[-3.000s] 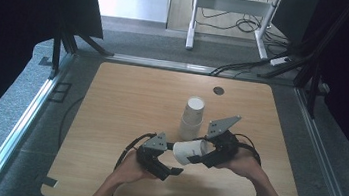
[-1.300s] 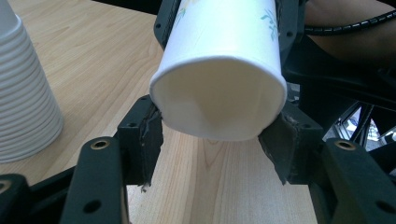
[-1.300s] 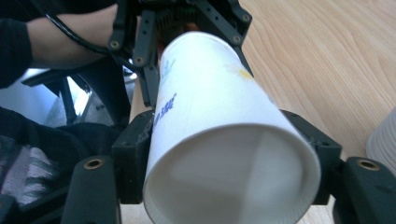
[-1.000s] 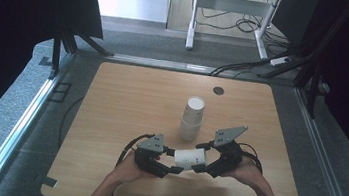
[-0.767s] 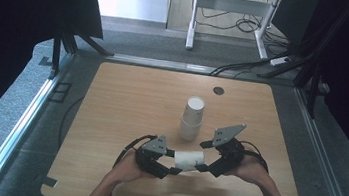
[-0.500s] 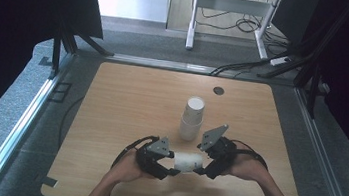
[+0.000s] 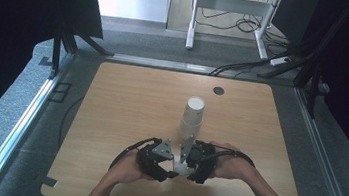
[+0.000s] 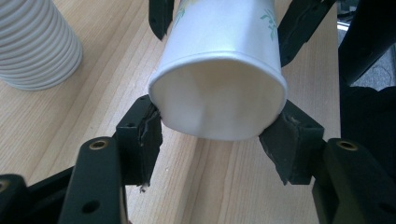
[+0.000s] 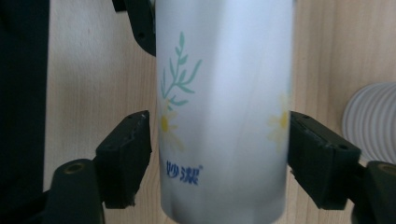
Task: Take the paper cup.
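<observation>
So right now I've got a paper cup (image 8: 218,70) pinched between both tools, low over the near middle of the table (image 7: 121,101), just in front of the upside-down stack of cups (image 7: 193,116). My left gripper (image 7: 157,159) has it by the open rim end, jaws clamped in tight on either side of the mouth, and that grip hasn't budged over the last second.

The change is on the other side. A second ago my right gripper (image 7: 194,161) sat out to the right with a gap between it and the left tool; now it has slid in across the table so the two are practically nose to nose. Its jaws have just been closing too, with the cup body between them. In the right gripper view the pads (image 9: 128,156) sit right at the cup's printed sides, touching or a hair off, I honestly can't tell which.

My read: this is two nested cups I'm trying to split, or one cup I'm handing over. Either way the right side needs a firm bite before I pull, without crushing the paper wall.
</observation>
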Available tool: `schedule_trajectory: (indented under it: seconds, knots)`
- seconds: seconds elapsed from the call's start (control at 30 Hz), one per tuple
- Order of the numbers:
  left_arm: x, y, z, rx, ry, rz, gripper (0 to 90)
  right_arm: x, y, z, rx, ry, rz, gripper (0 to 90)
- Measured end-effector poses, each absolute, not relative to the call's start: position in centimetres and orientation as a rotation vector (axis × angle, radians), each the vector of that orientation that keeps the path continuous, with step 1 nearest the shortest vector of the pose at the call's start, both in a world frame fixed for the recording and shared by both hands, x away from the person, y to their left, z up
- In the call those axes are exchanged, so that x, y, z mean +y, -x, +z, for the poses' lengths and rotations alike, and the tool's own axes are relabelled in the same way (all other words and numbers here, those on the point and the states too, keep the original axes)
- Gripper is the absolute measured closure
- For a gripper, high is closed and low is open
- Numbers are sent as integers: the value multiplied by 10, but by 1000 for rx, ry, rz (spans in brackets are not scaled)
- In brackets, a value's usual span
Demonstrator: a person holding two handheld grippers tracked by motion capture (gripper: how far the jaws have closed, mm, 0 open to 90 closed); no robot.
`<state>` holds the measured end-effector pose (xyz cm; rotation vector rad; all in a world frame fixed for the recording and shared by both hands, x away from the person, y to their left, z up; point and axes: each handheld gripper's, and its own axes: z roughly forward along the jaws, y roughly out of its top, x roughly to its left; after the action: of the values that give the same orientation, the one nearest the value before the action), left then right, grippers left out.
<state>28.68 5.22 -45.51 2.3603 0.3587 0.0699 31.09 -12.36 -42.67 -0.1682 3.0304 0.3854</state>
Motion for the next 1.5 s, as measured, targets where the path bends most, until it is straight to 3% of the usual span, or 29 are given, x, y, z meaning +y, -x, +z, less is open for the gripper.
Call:
schedule_trajectory:
  seconds: [0.3, 0.5, 1.13, 1.5]
  knots:
    - [50, -287, -458, 363, -2377, 59, 397, -118, -308, -432, 3038, 193, 297, 369]
    - [50, -288, -460, 370, -2362, 42, 386, -118, -308, -433, 3041, 186, 279, 381]
    - [71, -304, -447, 528, -2131, -16, 17, -154, -316, -421, 2966, -33, 820, 381]
    - [74, -305, -439, 538, -2026, -31, 8, -182, -318, -424, 2846, -184, 1110, 381]
